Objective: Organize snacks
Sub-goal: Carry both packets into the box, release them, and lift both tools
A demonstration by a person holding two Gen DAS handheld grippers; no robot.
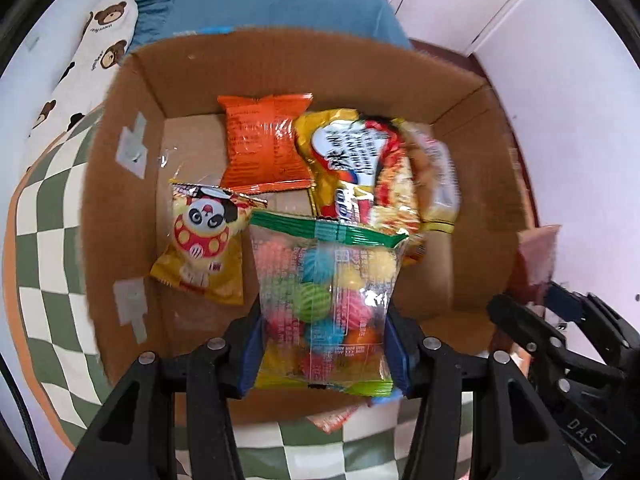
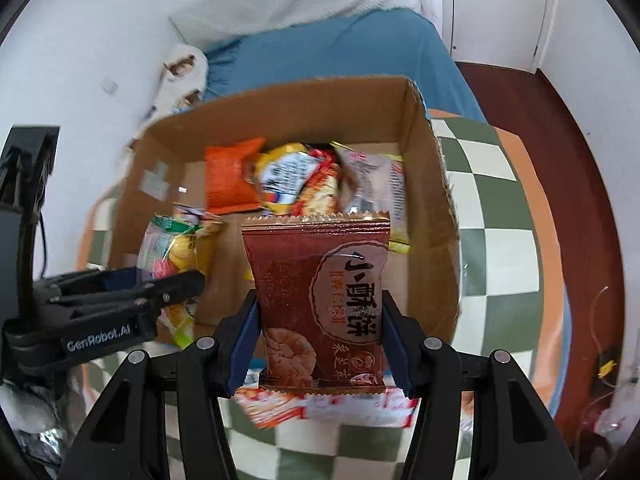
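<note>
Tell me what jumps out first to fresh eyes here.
The clear bag of colourful candy balls clamped in the left gripper above the cardboard box. Beside it, the right gripper holds a reddish-brown pastry packet over the same box, where the orange packet lies.

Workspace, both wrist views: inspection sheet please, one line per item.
Surface: green-and-white checkered cloth.
Job's things: cardboard box holding an orange packet, a yellow noodle pack and a panda snack bag.
Clutter: another packet on the cloth in front of the box.
Grippers: left gripper shut on a clear candy bag; right gripper shut on a brown biscuit packet.
Cables: thin wires on the floor.
Surroundings: blue blanket, bear-print fabric, white walls.
</note>
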